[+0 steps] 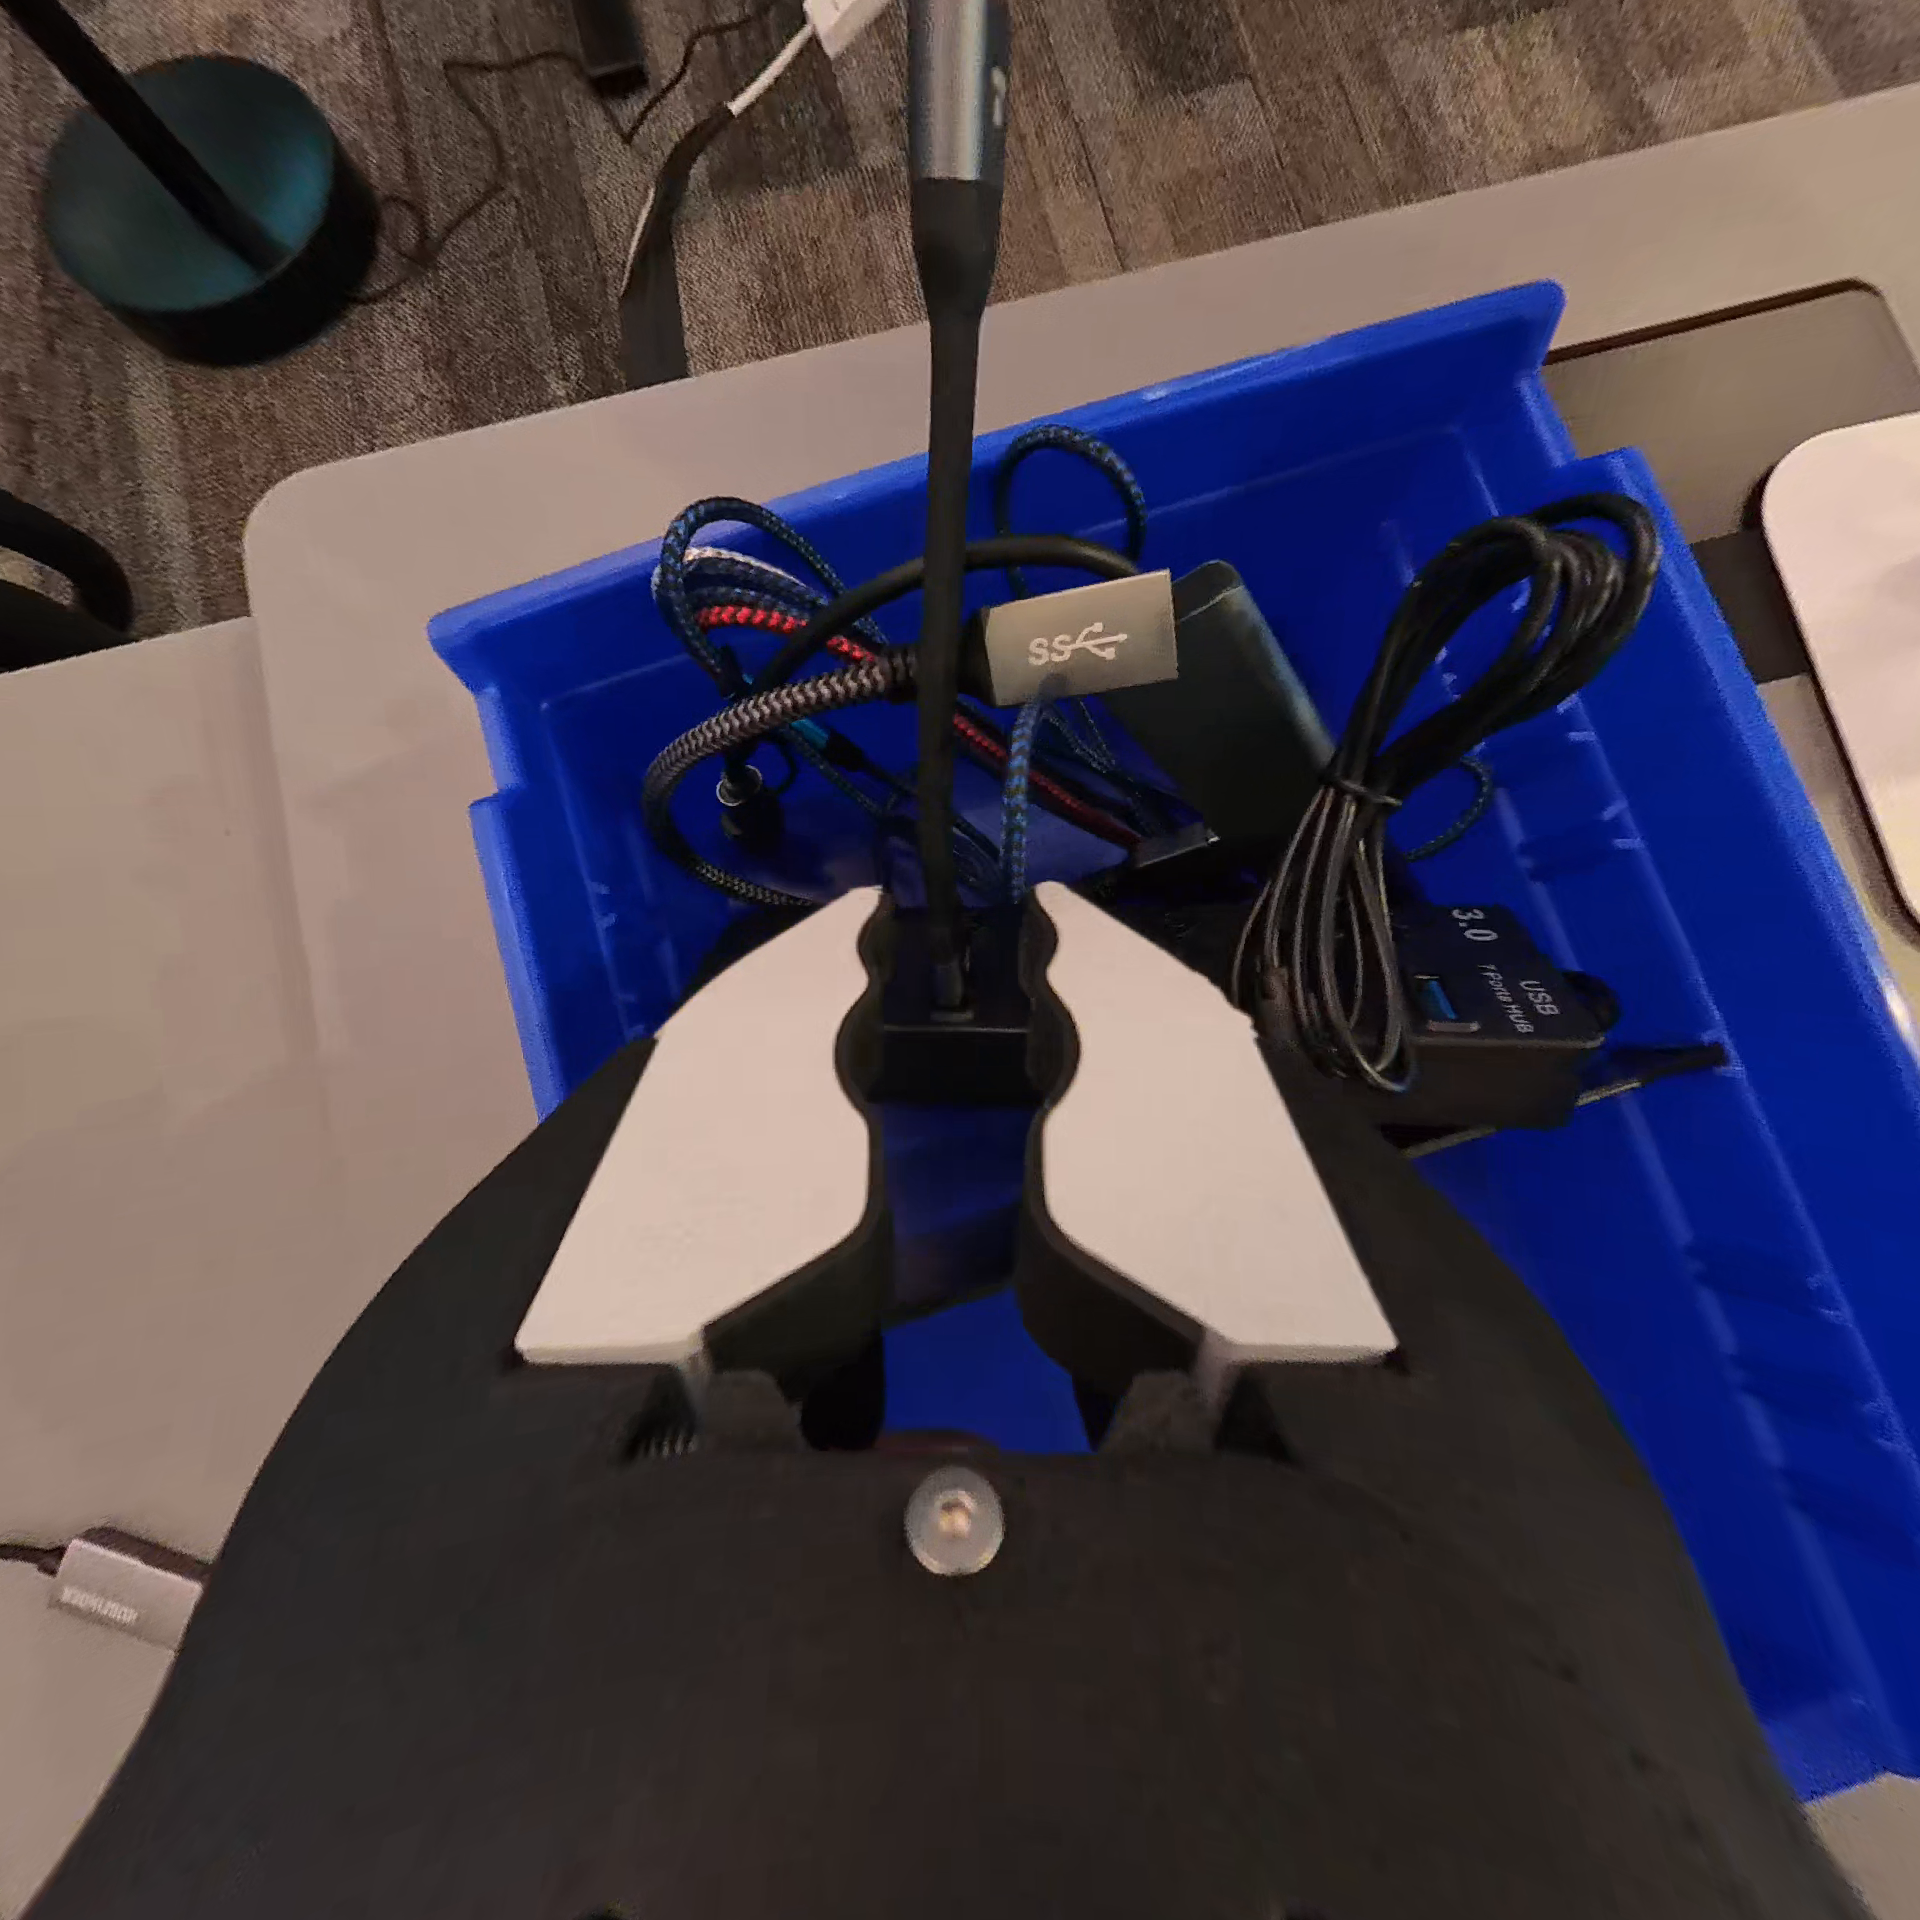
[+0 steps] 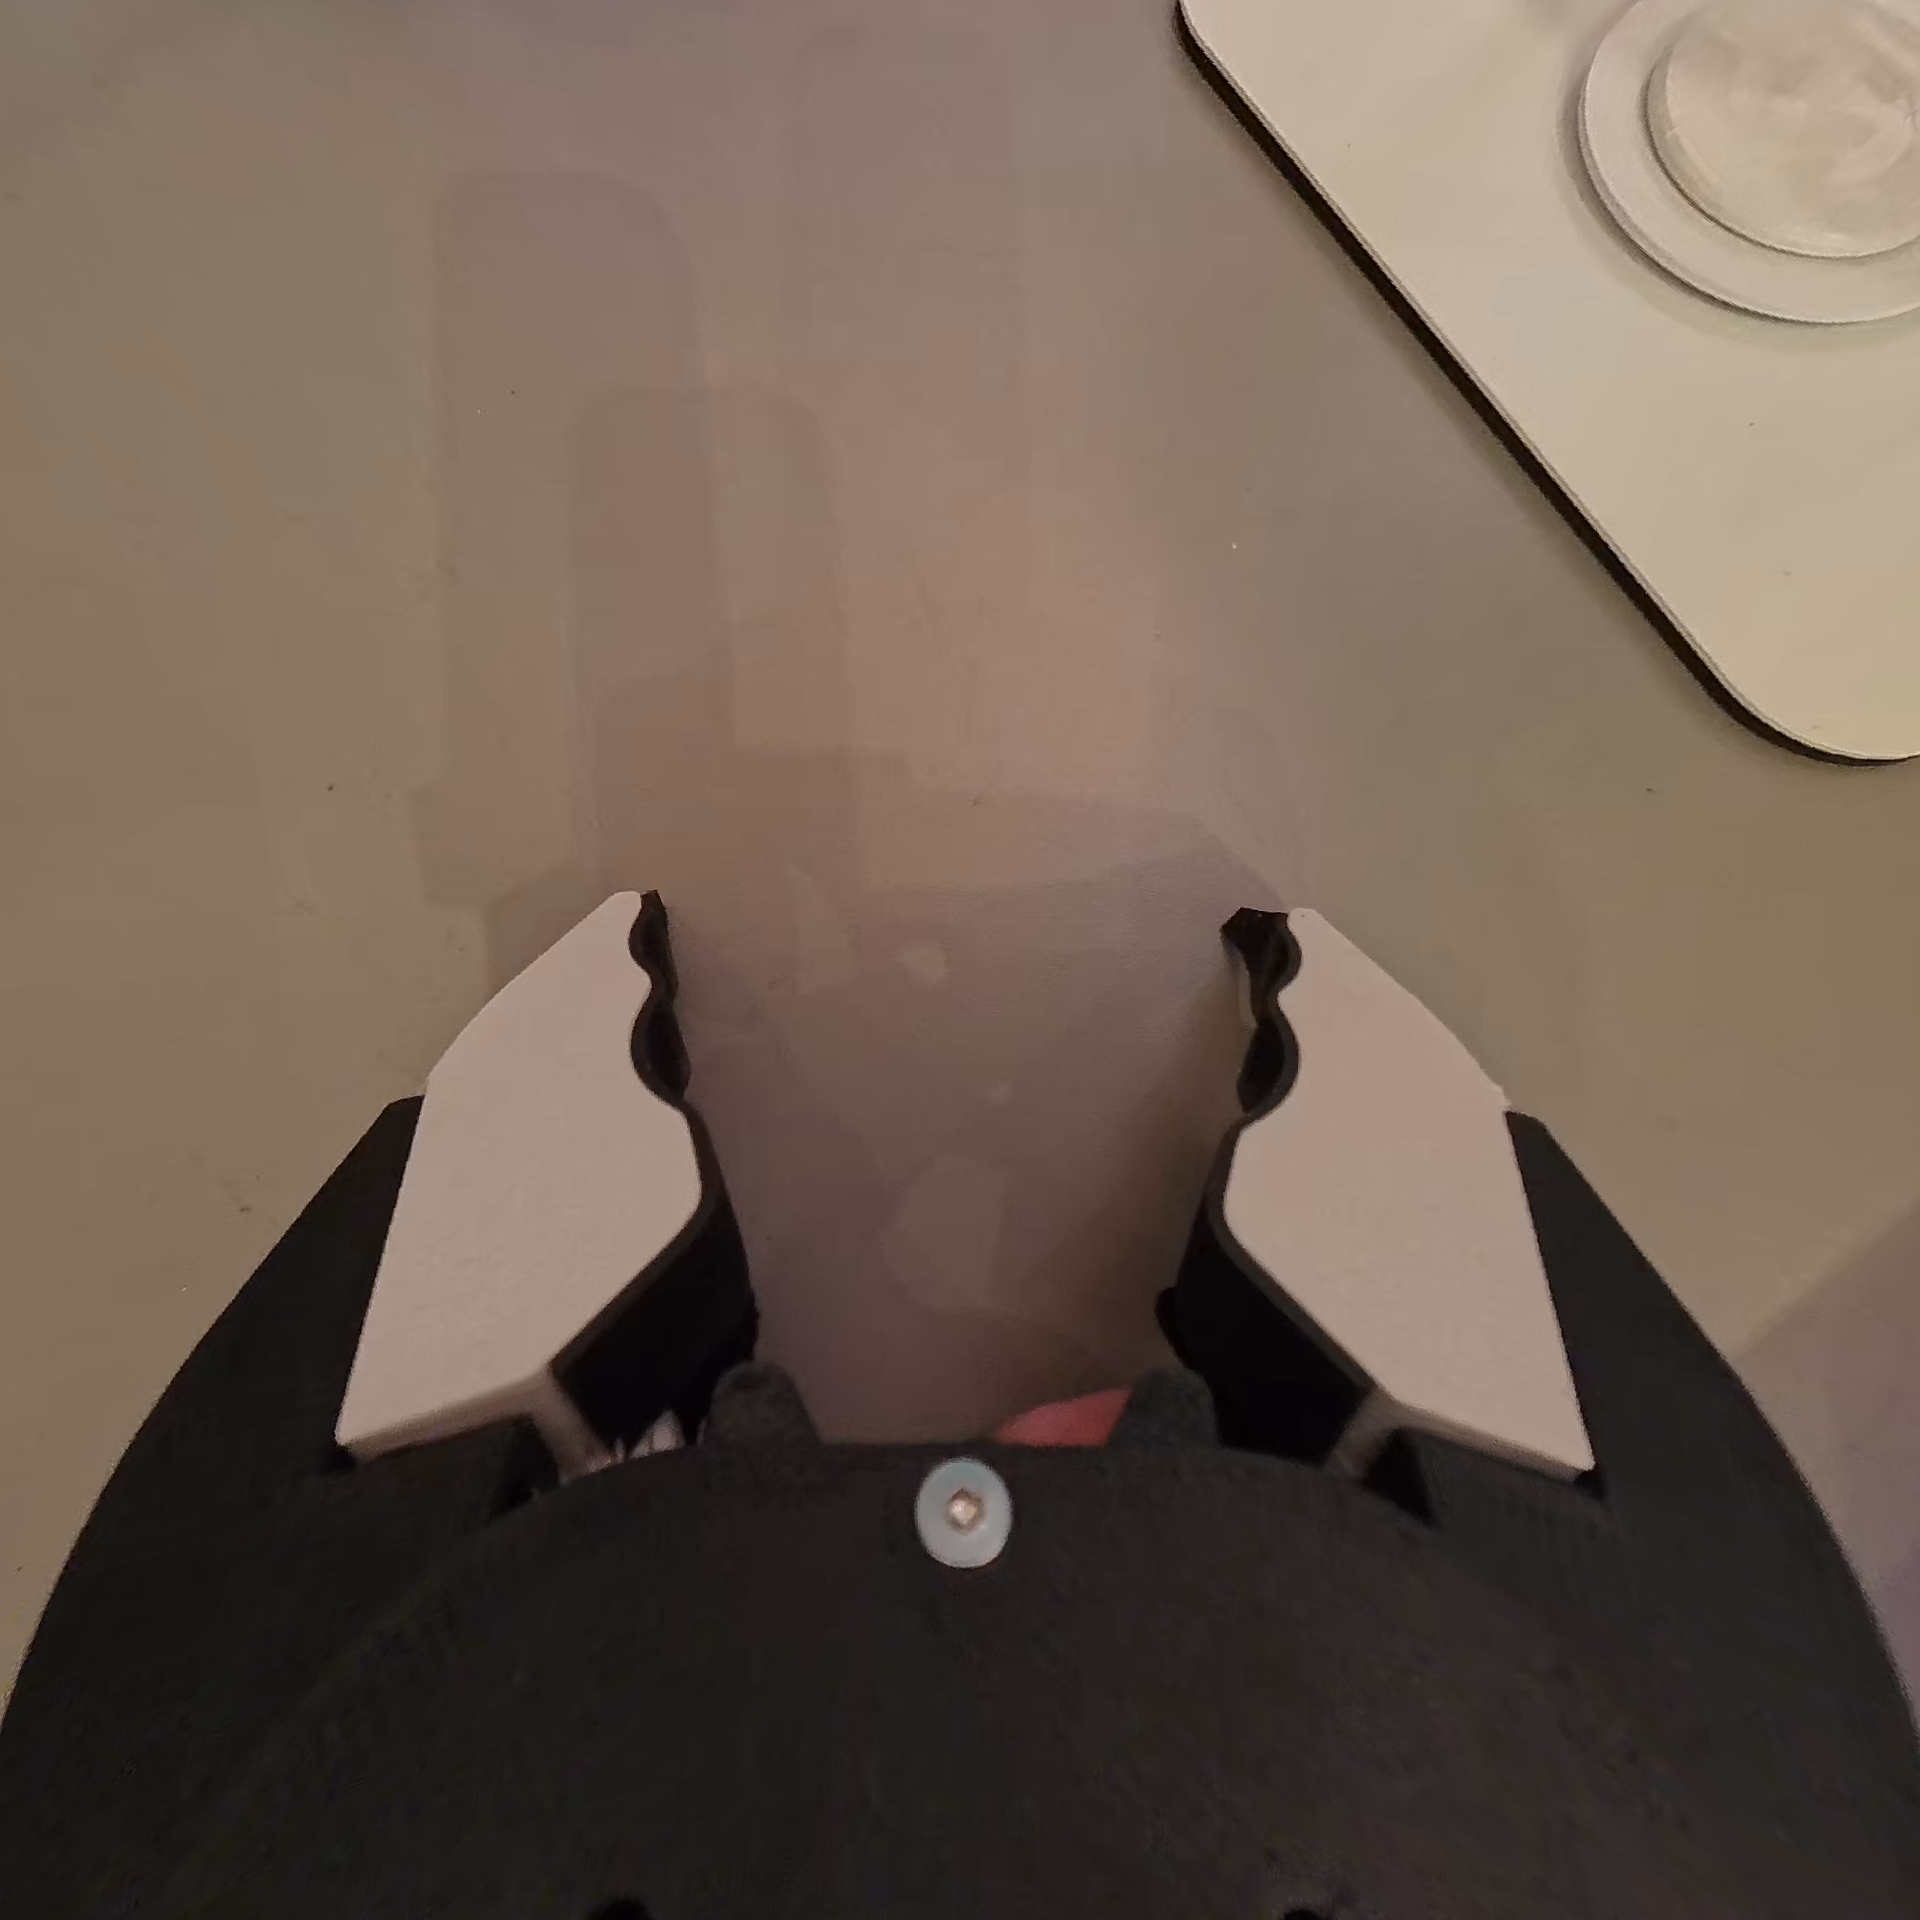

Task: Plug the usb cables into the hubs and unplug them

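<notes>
The left gripper (image 1: 954, 997) is clamped on a small black box-shaped plug end (image 1: 951, 1049), both pads pressing its sides, above a blue plastic bin (image 1: 1351, 436) of tangled braided USB cables (image 1: 790, 707) and a black USB hub (image 1: 1496, 997); its thin black cable (image 1: 948, 623) rises to a grey metal connector (image 1: 956, 94). The right gripper (image 2: 948, 997) hangs wide open and empty over the bare grey table (image 2: 312, 416) — well clear. Probably best to lift straight and slowly, keeping the cord free of the tangle — and bring the right gripper in to steady a hub.
</notes>
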{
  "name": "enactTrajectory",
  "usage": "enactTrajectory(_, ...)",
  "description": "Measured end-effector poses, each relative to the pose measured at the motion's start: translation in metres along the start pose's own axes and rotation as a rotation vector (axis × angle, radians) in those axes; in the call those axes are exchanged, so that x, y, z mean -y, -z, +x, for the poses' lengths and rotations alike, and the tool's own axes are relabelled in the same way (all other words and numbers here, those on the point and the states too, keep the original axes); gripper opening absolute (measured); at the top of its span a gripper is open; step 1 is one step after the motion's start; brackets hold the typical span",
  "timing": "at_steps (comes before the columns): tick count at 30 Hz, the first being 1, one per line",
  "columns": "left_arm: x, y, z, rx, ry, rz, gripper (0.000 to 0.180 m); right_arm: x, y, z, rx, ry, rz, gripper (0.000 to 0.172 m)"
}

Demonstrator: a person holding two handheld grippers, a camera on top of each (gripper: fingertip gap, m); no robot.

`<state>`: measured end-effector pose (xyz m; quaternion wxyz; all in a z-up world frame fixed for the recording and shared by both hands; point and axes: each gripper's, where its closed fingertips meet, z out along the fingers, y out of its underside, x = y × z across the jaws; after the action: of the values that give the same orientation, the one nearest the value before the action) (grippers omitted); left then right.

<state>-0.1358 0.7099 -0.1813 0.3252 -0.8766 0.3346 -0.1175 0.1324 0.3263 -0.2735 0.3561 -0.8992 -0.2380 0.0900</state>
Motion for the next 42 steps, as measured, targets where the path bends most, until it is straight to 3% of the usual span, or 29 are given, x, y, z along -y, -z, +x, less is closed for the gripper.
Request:
enactTrajectory(11,-0.002,-0.015,0.001,-0.020,-0.020,-0.051,0.013,0.000,0.000,0.001,-0.002,-0.002,0.001,0.104)
enactTrajectory(15,0.010,0.011,0.003,-0.008,-0.040,0.022,0.036,0.000,0.000,0.001,-0.002,-0.002,0.001,0.104)
enactTrajectory(19,0.006,0.039,0.013,0.023,-0.254,0.020,0.044,0.000,0.000,0.001,-0.002,-0.002,0.001,0.104)
enactTrajectory(23,-0.006,0.046,0.052,-0.118,-0.279,-0.033,0.051,0.001,0.000,0.001,-0.004,-0.002,0.002,0.103)
enactTrajectory(28,0.005,0.033,0.072,-0.122,-0.258,-0.010,0.061,0.001,0.000,0.002,-0.005,-0.003,0.002,0.103)
enactTrajectory(34,0.000,0.004,0.072,-0.100,-0.194,-0.107,0.059,0.001,0.000,0.002,-0.006,-0.003,0.002,0.103)
enactTrajectory(37,-0.002,-0.001,0.068,-0.098,-0.170,-0.128,0.047,0.001,0.000,0.002,-0.005,-0.003,0.002,0.102)
enactTrajectory(40,-0.001,0.009,0.068,-0.110,-0.232,-0.099,0.050,0.001,0.000,0.002,-0.005,-0.003,0.002,0.102)
enactTrajectory(42,0.010,0.028,0.078,-0.140,-0.364,0.012,0.049,0.001,0.000,0.002,-0.005,-0.003,0.001,0.102)
